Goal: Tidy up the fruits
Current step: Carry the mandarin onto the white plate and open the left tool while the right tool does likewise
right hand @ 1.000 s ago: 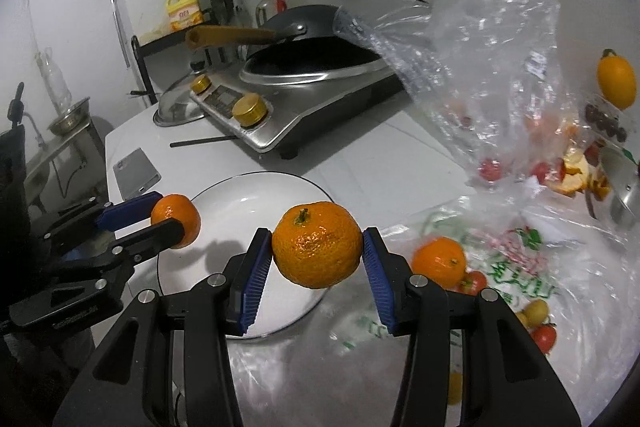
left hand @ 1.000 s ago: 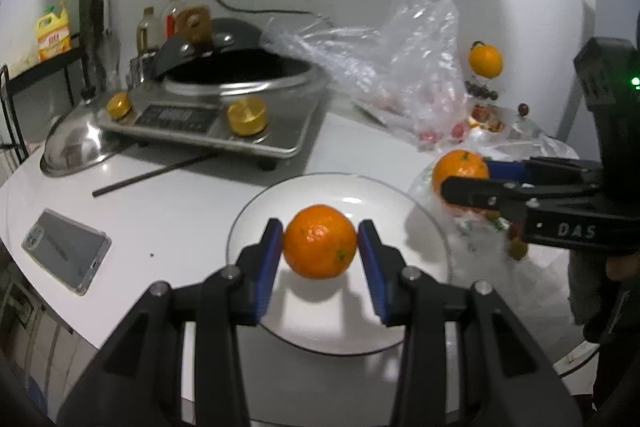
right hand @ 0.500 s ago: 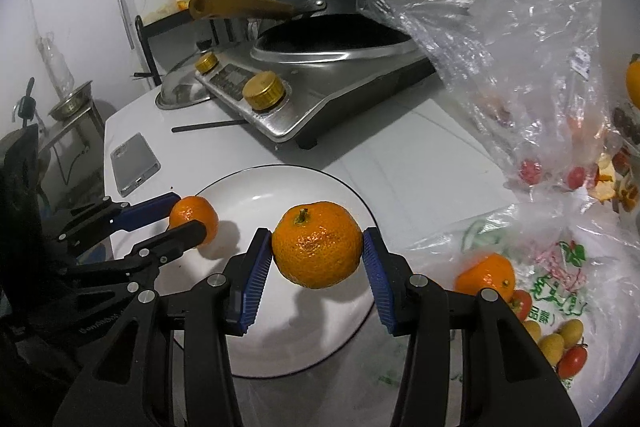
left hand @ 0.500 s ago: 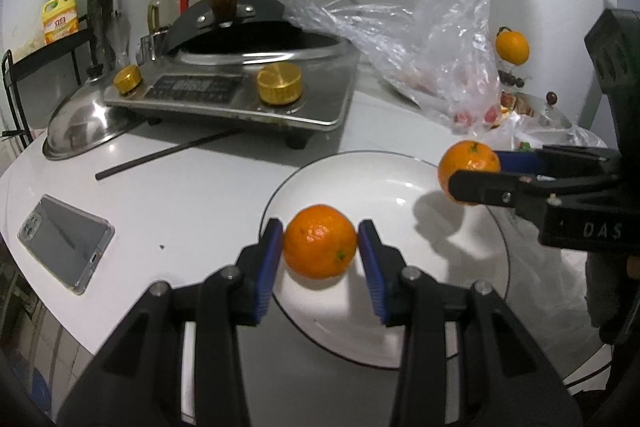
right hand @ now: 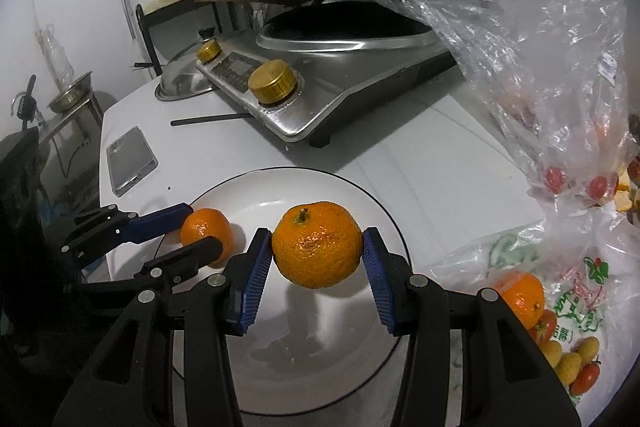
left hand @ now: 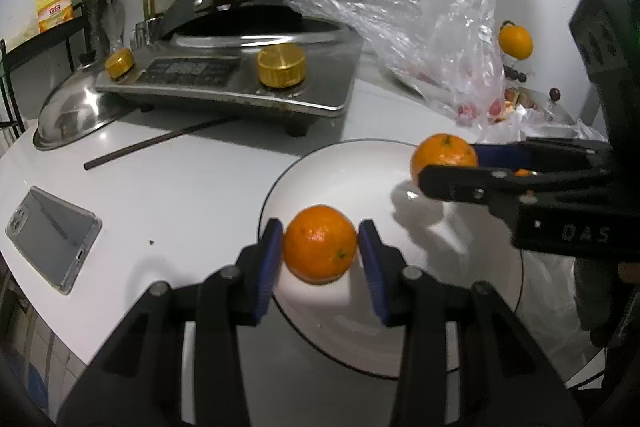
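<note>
Larger mandarin [right hand: 317, 243]: held over the white plate [right hand: 372, 195], clear of its surface, a shadow under it. Right gripper [right hand: 317, 259] has its blue fingers [right hand: 256, 267] clamped on the fruit's two sides. Stem [right hand: 301, 215] points up and slightly toward the stove; the short axis runs stem to base, so the fingers sit across the widest girth, which looks the sound place to hold. Pebbled skin, likely light, soft under pressure and loose over the flesh; a hard squeeze would probably bruise or split it. Roundness means it may roll once let go.

Smaller mandarin [left hand: 320, 243]: at the plate's near-left edge, low over it or just resting, cannot tell which. Left gripper [left hand: 320, 259] fingers [left hand: 267, 259] pressed on its flanks. A small dark mark [left hand: 340, 254] faces the camera, lower right; stem end or base, cannot tell.

Outward from the plate: stove with brass knobs [left hand: 281, 63] behind it on the worktop [left hand: 180, 187], phone [left hand: 52, 239] to the left, plastic bags [right hand: 560, 67] with more fruit to the right.
</note>
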